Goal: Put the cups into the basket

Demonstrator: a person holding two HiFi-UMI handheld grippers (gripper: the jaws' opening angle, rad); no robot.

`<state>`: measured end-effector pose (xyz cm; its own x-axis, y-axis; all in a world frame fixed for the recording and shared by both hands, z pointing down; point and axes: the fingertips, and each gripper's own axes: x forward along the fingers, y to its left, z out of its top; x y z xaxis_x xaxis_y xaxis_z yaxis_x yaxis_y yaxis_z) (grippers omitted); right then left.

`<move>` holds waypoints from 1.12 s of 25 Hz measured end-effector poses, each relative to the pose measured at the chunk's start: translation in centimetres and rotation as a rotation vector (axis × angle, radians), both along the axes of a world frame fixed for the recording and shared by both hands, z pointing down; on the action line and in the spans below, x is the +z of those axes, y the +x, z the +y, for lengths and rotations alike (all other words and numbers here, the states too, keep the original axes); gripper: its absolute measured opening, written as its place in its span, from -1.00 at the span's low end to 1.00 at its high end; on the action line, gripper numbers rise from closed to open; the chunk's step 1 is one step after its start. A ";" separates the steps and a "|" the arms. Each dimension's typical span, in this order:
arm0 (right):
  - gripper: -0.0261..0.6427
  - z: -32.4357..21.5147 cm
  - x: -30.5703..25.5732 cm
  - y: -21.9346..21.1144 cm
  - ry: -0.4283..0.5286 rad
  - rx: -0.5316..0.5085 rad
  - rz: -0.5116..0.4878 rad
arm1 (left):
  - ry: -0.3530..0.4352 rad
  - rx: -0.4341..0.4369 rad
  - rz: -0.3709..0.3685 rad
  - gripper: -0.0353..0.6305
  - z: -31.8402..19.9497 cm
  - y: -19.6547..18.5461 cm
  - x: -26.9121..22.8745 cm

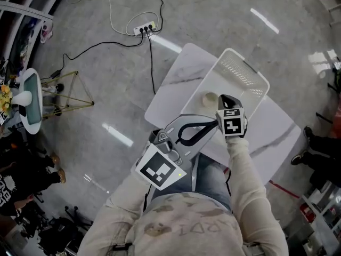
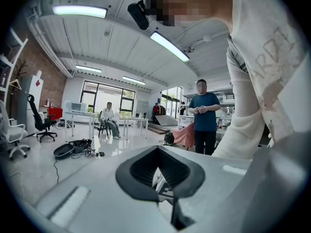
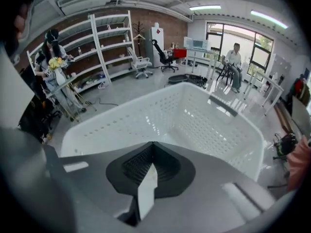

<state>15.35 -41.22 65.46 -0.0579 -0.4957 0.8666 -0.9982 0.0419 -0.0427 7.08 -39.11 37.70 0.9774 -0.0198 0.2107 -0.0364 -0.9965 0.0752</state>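
Head view: a cream cup (image 1: 210,97) sits inside the white perforated basket (image 1: 246,71) on the marble worktop (image 1: 178,76). The right claw (image 3: 150,159) hangs over the basket's near rim, jaws pressed together and empty. The left claw (image 2: 158,161), jaws likewise together, is near the person's waist.

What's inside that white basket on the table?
One pale cup sits on the basket floor. The right gripper covers the near corner, so anything beneath it is hidden.
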 end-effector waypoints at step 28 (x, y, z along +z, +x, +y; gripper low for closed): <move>-0.85 16.7 -41.3 -3.0 0.917 -0.232 -0.268 | 0.103 -0.187 0.183 -0.89 12.9 3.4 -14.5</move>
